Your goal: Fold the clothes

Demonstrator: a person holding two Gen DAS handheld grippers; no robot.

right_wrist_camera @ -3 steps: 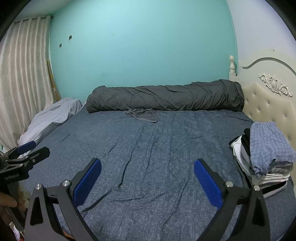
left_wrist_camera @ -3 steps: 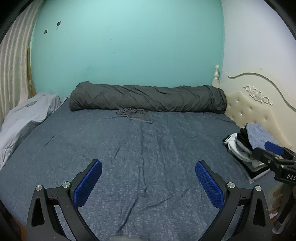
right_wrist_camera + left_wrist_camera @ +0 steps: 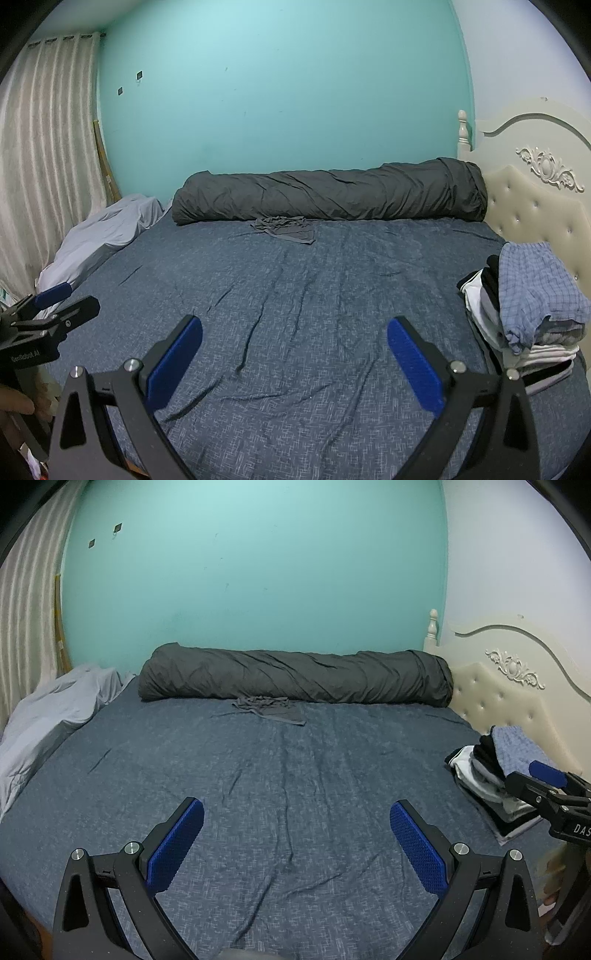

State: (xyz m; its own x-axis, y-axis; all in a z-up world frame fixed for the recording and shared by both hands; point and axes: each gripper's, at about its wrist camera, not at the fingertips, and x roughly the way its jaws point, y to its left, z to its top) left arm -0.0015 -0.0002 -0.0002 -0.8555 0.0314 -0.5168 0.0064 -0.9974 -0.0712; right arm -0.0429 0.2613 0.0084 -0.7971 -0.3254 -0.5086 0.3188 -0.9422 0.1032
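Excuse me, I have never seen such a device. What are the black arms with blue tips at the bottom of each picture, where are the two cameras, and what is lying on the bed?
They are two hand-held grippers, each carried by a person, not a robot arm. A wide-angle camera sits on each one and looks forward between its two fingers. One picture comes from the left gripper, the other from the right gripper. Each camera also catches the other gripper at the edge of its picture. Both stand wide open and hold nothing.

They hover over a bed with a dark blue sheet. At its far side lies a long rolled grey duvet, and just in front of it a small crumpled grey garment. By the cream headboard is a stack of folded clothes, a blue checked piece on top. A pale grey cloth is bunched at the opposite edge.
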